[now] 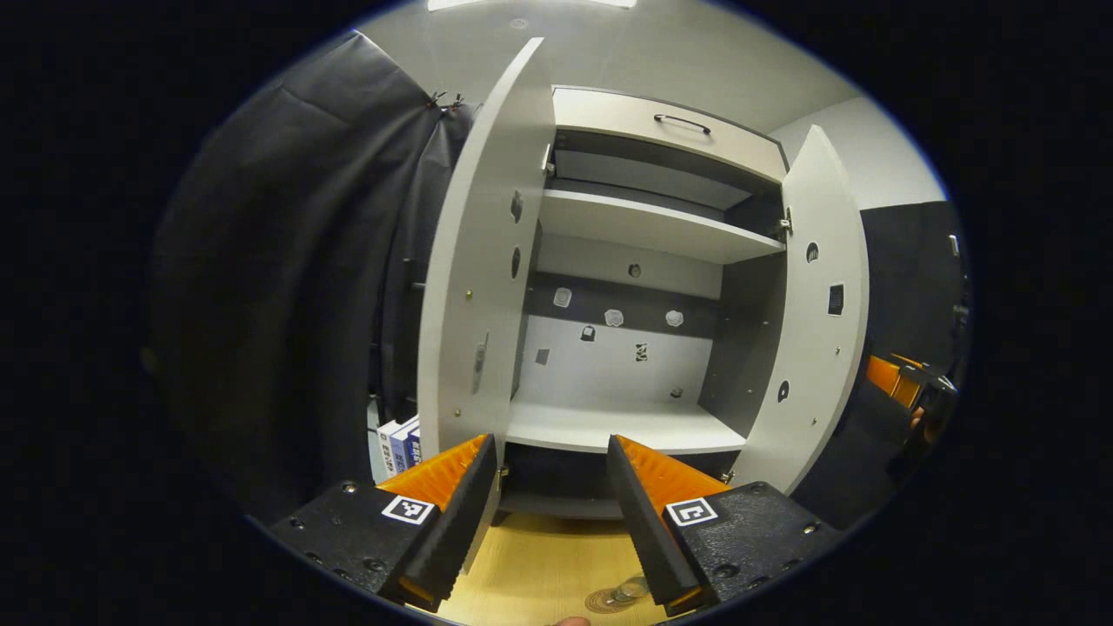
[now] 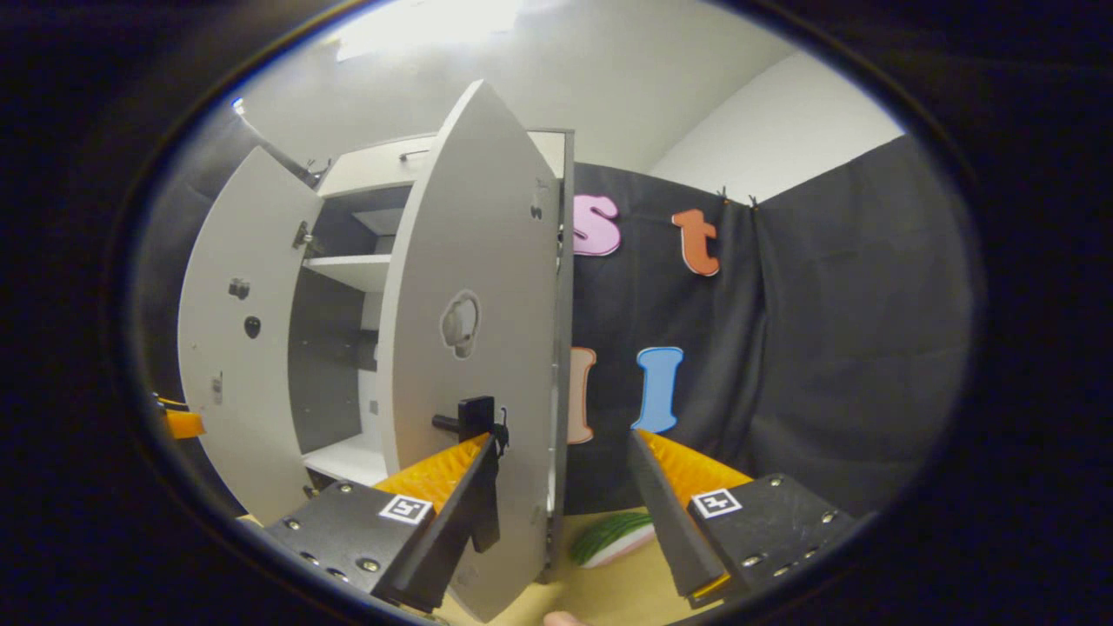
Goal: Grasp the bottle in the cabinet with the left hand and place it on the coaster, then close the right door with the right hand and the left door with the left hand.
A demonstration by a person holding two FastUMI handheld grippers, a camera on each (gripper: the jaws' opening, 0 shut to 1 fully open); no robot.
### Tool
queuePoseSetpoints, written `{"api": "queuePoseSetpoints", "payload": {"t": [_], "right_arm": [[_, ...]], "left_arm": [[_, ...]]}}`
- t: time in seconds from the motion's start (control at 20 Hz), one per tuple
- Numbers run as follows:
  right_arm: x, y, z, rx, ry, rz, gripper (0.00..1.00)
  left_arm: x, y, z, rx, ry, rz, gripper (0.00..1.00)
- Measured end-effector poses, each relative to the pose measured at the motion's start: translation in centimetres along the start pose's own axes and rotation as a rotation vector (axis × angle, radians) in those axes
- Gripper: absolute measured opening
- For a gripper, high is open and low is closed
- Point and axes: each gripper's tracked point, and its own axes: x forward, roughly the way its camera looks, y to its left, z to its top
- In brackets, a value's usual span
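1. Bottle (image 1: 628,591) sits on the coaster (image 1: 606,601), on the table (image 1: 539,565) before the cabinet (image 1: 643,261), just below the left gripper (image 1: 552,513), whose jaws are spread, empty.
2. Right gripper (image 2: 565,513), spread and empty, hovers at the cabinet's right door (image 2: 474,348).

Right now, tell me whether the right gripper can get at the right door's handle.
Probably yes: the right gripper is open just beside the handle on the right door, with nothing between them.

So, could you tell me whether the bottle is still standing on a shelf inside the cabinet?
No: in the left gripper view both shelves of the cabinet are bare, and the bottle sits on the coaster.
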Motion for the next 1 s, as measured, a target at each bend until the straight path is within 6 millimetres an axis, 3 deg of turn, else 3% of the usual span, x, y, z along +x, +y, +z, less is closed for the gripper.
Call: {"api": "queuePoseSetpoints", "payload": {"t": [0.4,0.8,1.0], "right_arm": [[0.2,6.9,-0.6,0.077,0.026,0.185,0.90],[3.9,13.7,-2.3,0.068,0.062,0.305,0.93],[5.6,14.9,-3.9,0.061,0.099,0.296,0.93]], "left_arm": [[-1.7,3.6,-0.4,-0.028,0.003,0.093,0.82],[-2.4,5.4,-0.9,-0.029,0.009,0.145,0.82],[-2.6,6.1,-0.8,-0.016,0.003,0.173,0.82]]}}
